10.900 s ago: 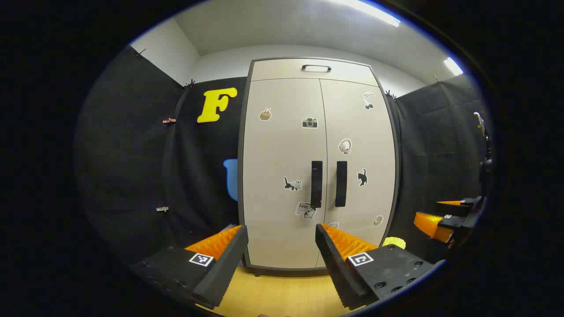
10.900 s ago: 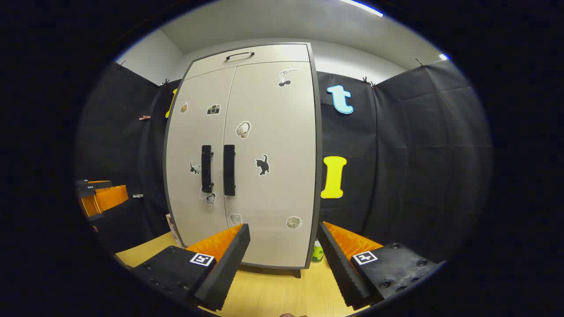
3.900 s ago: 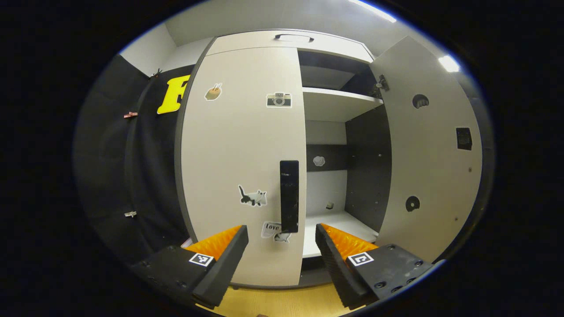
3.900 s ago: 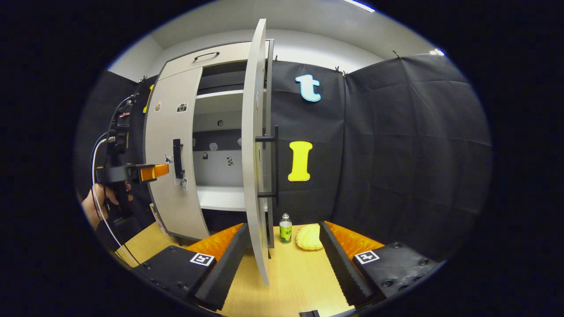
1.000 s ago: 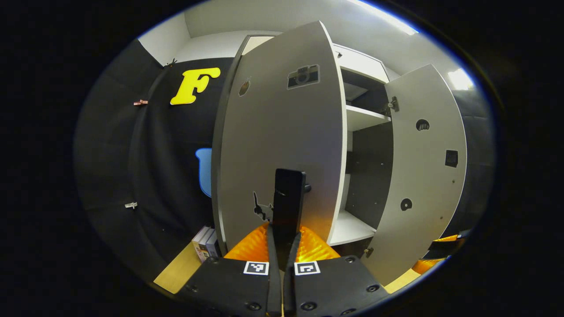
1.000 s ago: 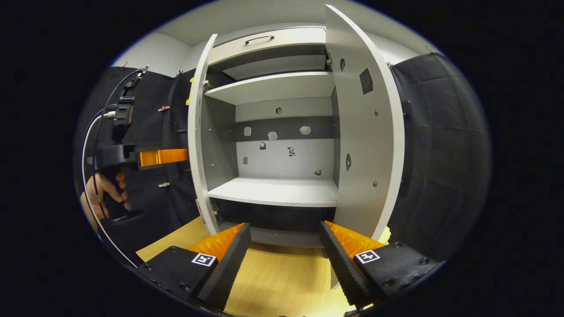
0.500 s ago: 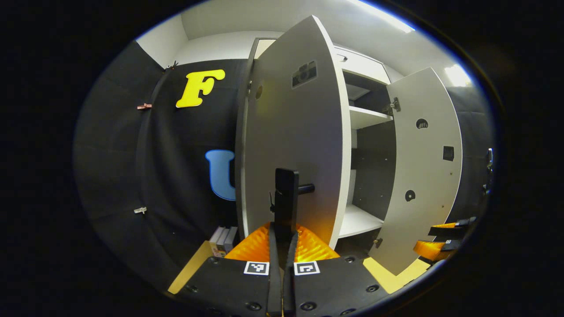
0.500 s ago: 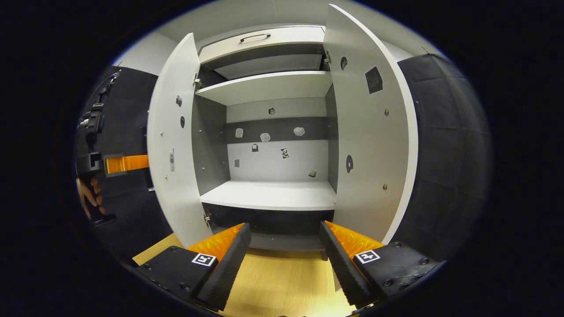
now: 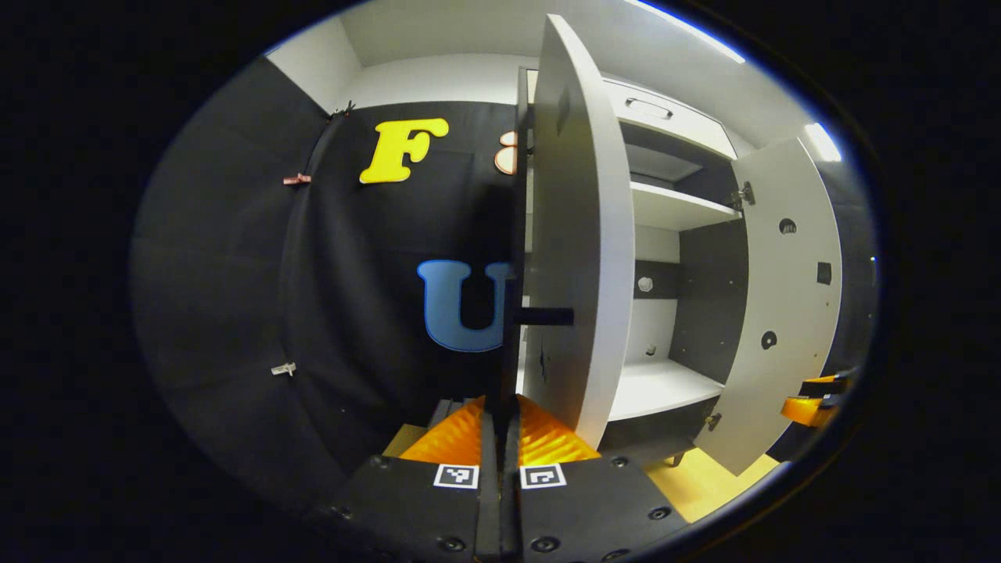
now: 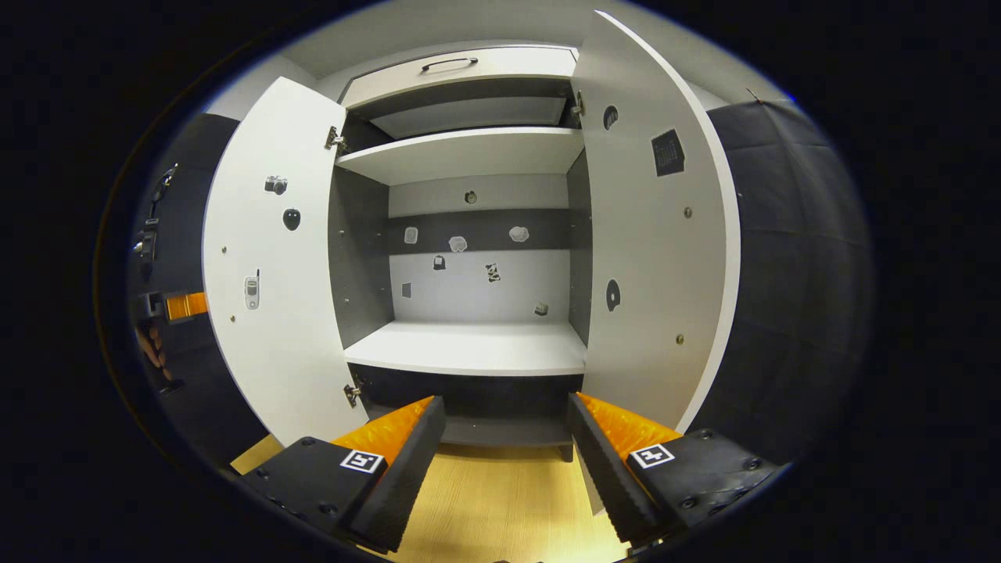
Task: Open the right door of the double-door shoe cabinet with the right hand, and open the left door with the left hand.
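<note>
Wooden floor [image 10: 500,508], shoe cabinet [image 10: 469,344] wide open; left gripper [image 9: 500,426] fingers clamped on the left door's handle [image 9: 510,344], right gripper [image 10: 504,438] fingers apart.

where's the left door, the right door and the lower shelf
left door [image 10: 274,313], right gripper view, its inner face
right door [image 10: 653,266], right gripper view, its inner face
lower shelf [image 10: 469,348], right gripper view, its top surface

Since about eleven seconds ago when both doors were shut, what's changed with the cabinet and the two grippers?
Both doors have swung open: the right door first, then the left door. The left gripper, open before, has shut on the left door's handle and pulled it wide. The right gripper has let go and hangs open. The cabinet itself stayed put.
</note>
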Demonstrator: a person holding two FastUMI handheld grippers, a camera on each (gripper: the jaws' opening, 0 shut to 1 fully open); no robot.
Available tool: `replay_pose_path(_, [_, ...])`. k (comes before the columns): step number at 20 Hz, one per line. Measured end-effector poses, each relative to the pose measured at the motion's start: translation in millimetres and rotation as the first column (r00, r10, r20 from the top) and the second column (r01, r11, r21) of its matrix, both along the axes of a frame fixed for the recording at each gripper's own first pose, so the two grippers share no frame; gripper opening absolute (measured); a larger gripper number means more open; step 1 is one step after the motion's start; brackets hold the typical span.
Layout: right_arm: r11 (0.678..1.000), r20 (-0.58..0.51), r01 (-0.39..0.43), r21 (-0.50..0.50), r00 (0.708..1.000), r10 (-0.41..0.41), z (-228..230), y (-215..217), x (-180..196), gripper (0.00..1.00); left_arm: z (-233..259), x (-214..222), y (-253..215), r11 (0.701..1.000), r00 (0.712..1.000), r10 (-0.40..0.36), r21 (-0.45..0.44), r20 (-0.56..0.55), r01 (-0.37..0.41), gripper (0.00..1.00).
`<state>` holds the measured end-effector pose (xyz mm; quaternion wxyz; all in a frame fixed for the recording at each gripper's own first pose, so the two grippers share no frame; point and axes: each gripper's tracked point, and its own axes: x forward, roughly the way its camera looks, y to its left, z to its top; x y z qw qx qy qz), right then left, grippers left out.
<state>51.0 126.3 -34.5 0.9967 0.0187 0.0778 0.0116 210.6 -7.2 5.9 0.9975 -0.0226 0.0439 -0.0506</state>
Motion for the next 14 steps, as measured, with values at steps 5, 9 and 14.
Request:
replay_pose_path(5, [1.000, 0.010, -0.018, -0.013, 1.000, 0.019, 12, -5, -9, 0.99, 4, -5, 6, 0.998, 0.999, 0.052, 0.026, -0.005, -0.052, 0.05])
replay_pose_path(9, [0.999, 0.032, -0.037, 0.001, 0.999, 0.037, 20, -27, -30, 0.98, 24, -18, -1, 0.988, 0.990, 0.137, 0.074, 0.018, -0.138, 0.05])
replay_pose_path(14, [0.997, 0.022, -0.070, 0.016, 0.997, 0.069, 17, -64, -62, 0.98, 35, -73, -41, 0.984, 0.985, 0.170, 0.047, 0.036, -0.171, 0.05])
